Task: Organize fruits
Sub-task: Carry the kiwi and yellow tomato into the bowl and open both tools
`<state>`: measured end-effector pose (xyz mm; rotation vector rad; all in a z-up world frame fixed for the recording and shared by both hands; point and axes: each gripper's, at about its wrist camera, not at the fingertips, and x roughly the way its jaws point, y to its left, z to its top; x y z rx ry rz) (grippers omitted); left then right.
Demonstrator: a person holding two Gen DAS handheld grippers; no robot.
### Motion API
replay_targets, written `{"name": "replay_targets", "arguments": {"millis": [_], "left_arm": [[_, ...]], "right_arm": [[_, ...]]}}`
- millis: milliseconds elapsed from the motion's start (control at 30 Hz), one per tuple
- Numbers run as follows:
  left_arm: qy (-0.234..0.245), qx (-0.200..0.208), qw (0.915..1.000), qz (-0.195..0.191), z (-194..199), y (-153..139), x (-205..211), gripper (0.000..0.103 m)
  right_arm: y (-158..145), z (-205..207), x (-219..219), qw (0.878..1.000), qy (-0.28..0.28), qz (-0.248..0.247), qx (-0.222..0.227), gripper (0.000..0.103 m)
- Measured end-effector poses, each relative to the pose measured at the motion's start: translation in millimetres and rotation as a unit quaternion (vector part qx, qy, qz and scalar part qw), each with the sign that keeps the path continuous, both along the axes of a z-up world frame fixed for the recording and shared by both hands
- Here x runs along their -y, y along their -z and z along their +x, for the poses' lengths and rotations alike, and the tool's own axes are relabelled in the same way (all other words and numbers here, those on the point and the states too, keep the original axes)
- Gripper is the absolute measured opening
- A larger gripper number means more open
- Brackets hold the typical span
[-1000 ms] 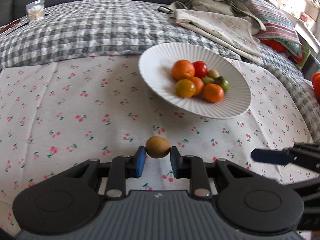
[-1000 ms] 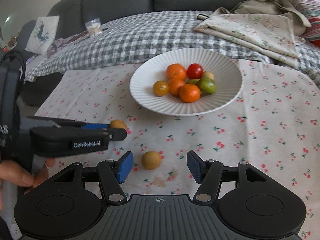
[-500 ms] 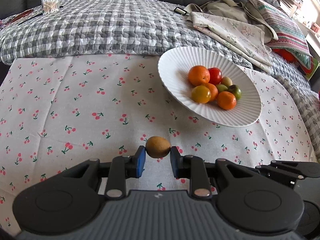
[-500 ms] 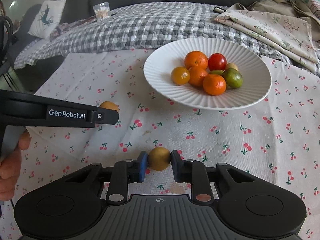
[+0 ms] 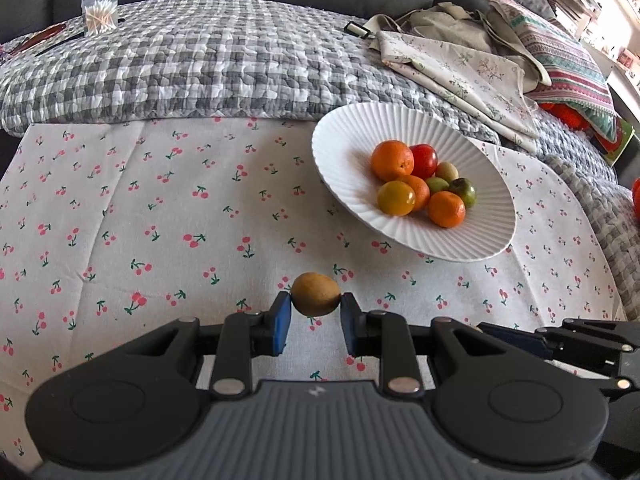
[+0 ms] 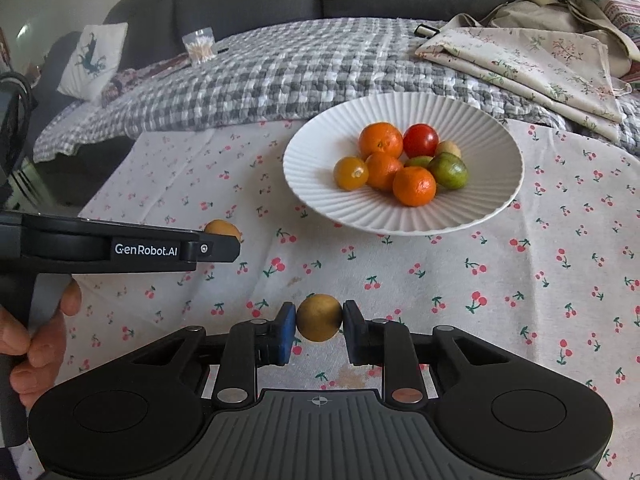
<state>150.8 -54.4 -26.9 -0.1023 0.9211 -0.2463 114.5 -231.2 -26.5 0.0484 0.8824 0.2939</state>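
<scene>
My left gripper (image 5: 315, 316) is shut on a small brown-yellow fruit (image 5: 316, 294) and holds it above the cherry-print cloth, near and left of the white ribbed plate (image 5: 344, 148). My right gripper (image 6: 319, 330) is shut on a second brown-yellow fruit (image 6: 319, 318), also above the cloth, in front of the plate (image 6: 312, 152). The plate holds several fruits: oranges (image 6: 380, 141), a red tomato (image 6: 420, 140), a yellow one (image 6: 351, 173) and green ones (image 6: 449, 170). In the right wrist view the left gripper (image 6: 224, 242) comes in from the left with its fruit (image 6: 222, 227) at its tip.
A grey checked quilt (image 5: 200, 56) lies behind the cloth. Folded floral fabric (image 5: 460, 68) and a striped cushion (image 5: 568, 60) lie at the back right. A clear box of cotton swabs (image 5: 99, 10) stands at the back left. A brown stain (image 6: 352, 378) marks the cloth.
My right gripper has shut on the second fruit and lifted it off the cloth. My left gripper, still holding its fruit, has risen and drawn back a little from the plate.
</scene>
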Motion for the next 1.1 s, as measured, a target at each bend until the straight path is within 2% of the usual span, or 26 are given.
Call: {"name": "replay_targets", "arguments": {"millis": [333, 667, 900, 1100], "left_arm": [[0.006, 0.02, 0.9998, -0.003, -0.9, -9.8, 2.9, 0.025], [0.024, 0.066, 0.9973, -0.022, 7.3, -26.3, 10.1, 0.025], [0.049, 0.103, 0.9934, -0.011, 22.4, -28.2, 23.3, 0.025], [0.062, 0.122, 0.9905, -0.005, 35.7, -22.5, 28.9, 0.025]], "right_arm": [[-15.9, -5.0, 9.6, 1.0, 0.011, 0.014, 0.019, 0.024], [-37.4, -2.1, 39.5, 0.997, 0.048, 0.04, 0.051, 0.024], [-41.1, 7.5, 57.4, 0.993, 0.079, 0.047, 0.069, 0.024], [-35.3, 19.3, 63.4, 0.991, 0.094, 0.023, 0.096, 0.024]]}}
